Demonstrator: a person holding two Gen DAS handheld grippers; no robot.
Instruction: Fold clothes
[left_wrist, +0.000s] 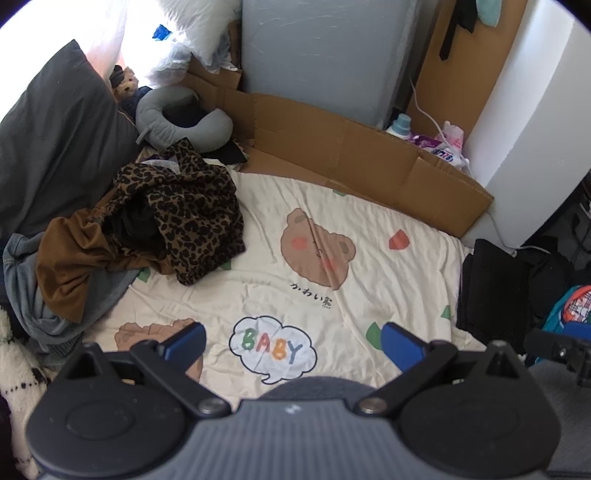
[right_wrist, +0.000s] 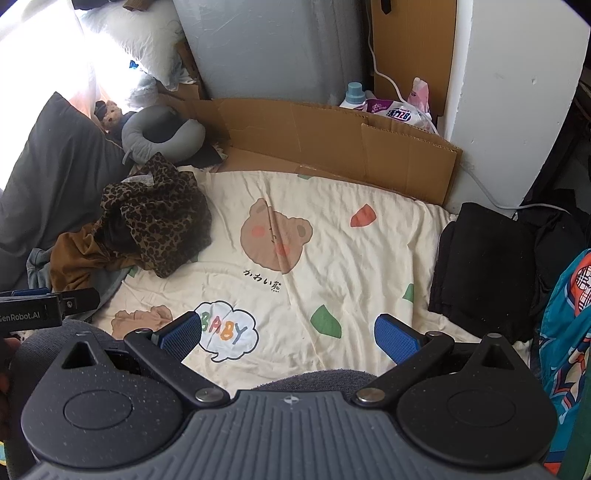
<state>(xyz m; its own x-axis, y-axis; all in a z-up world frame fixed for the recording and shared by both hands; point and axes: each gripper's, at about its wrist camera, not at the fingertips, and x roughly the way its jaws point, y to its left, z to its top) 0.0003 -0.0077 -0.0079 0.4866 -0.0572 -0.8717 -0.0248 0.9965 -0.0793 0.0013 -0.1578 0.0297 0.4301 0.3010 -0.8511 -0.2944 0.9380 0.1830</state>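
Both claws, left claw and right claw, agape and empty above the bed sheet. Left of its bear print, heaped leopard-print garment: soft, light, likely best pinched at an outer edge.

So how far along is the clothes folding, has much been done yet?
One black stack on the right already looks folded. Nothing is in hand: left gripper and right gripper hover open above the bear sheet. The heap with the leopard-print garment is left.

Bed sheet: matt wrinkled cotton. Leopard garment: soft cloth. Cardboard: matt corrugated. Gripper pads: textured blue rubber.
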